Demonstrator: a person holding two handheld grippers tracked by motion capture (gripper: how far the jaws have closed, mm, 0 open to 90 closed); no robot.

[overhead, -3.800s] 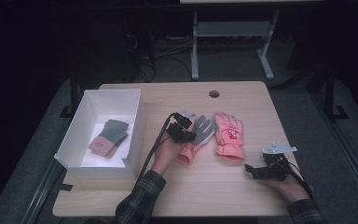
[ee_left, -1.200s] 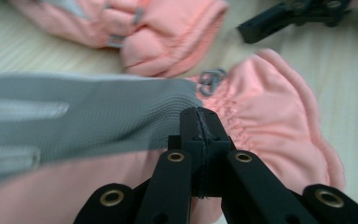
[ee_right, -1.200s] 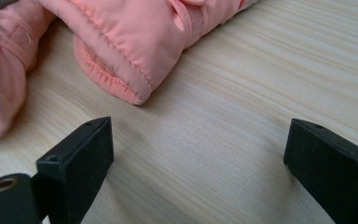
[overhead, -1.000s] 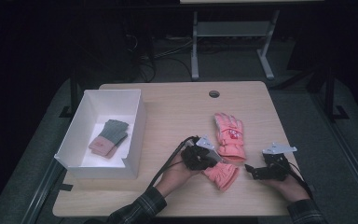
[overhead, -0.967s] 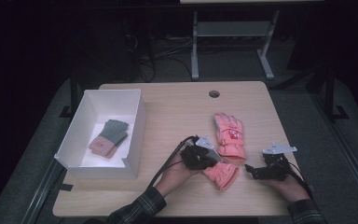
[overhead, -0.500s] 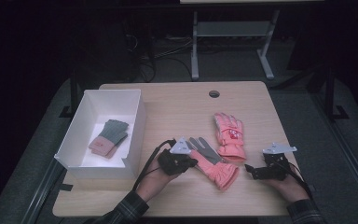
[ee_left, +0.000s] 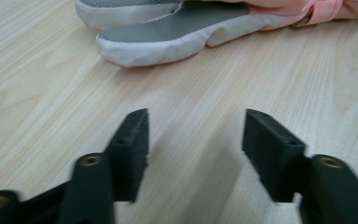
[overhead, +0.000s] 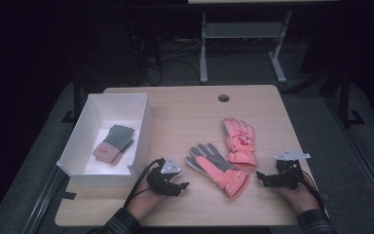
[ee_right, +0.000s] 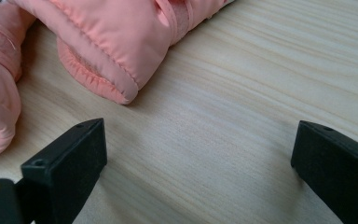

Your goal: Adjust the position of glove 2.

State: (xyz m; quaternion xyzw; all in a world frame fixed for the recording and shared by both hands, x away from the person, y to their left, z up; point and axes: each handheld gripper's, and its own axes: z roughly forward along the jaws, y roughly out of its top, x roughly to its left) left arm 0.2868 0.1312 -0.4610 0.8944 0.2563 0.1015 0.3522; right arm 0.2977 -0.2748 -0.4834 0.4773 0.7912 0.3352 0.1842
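lying just beyond left claw, palm-up glove

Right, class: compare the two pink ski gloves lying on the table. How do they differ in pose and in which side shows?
The nearer glove lies palm up, grey palm and fingers showing; the farther glove lies back up, all pink with a red patch. The nearer glove lies slanted, fingers toward the white box; the farther glove points away from the person. The nearer glove lies between both grippers; the farther glove lies beyond it, nearer the right side. Both are pink, padded and flat on the table.

Smooth pink nylon-like glove, grey palm, on matt wood-grain table.
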